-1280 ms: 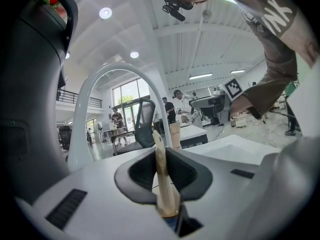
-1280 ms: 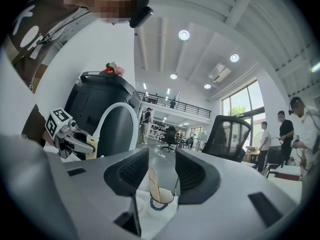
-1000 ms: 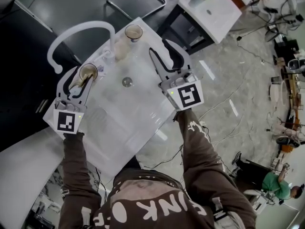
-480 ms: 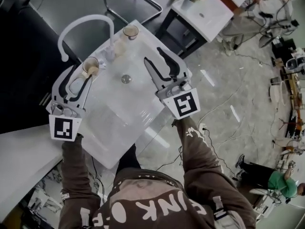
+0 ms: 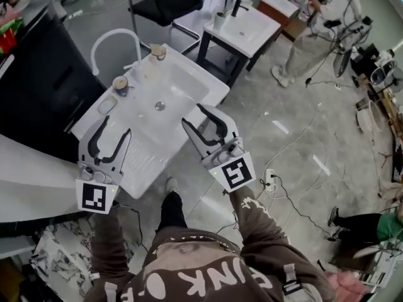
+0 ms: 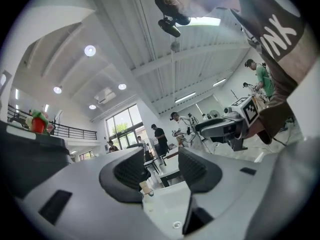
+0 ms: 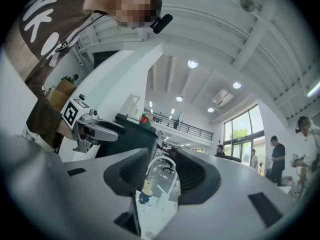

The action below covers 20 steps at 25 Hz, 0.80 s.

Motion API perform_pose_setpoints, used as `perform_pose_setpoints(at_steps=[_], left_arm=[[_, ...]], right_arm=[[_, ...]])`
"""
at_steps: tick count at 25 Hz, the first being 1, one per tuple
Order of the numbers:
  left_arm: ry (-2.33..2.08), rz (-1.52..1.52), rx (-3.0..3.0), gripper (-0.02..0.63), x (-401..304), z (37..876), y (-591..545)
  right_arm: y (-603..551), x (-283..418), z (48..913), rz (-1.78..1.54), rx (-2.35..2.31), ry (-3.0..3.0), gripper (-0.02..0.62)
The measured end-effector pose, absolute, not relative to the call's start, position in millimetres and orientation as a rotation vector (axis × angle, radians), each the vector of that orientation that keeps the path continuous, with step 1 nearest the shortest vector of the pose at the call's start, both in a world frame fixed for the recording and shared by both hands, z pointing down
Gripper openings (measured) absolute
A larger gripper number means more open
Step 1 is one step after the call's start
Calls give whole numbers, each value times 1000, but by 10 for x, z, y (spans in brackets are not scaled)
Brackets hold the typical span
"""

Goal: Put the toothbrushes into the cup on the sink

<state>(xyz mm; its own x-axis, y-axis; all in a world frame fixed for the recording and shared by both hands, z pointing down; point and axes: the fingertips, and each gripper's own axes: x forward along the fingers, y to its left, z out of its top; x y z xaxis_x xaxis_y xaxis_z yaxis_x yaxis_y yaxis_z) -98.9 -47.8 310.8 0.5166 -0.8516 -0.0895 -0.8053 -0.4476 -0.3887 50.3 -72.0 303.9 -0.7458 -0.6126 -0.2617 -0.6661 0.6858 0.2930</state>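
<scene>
Left gripper point(image 5: 116, 124) and right gripper point(image 5: 192, 114) both open, nothing between the jaws — the left's having just widened. Cup point(image 5: 119, 83) stands on the sink point(image 5: 182, 83) rim by the tap point(image 5: 113, 39) — well ahead of both.

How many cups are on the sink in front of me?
2. One cup stands at the sink's far corner, beside the faucet's base; the other sits further left along the same rim. None looks hidden.
</scene>
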Motion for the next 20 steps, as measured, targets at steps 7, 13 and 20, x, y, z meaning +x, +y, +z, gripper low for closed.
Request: perform_pose_setpoints(at_steps=[7,13,20], left_arm=[[1370,-141,-2423,202,-423,2917,1178],[1321,-204,-2456,203,-121,2893,2107],[1301,-168,-2479,202,-89,2844,2552]], right_arm=[[968,1029,2890,484,-1050,2708,163],[1884,1138,2940,426,-1010,2723,161],[2373,1030,3008,381,-990,2733,163]])
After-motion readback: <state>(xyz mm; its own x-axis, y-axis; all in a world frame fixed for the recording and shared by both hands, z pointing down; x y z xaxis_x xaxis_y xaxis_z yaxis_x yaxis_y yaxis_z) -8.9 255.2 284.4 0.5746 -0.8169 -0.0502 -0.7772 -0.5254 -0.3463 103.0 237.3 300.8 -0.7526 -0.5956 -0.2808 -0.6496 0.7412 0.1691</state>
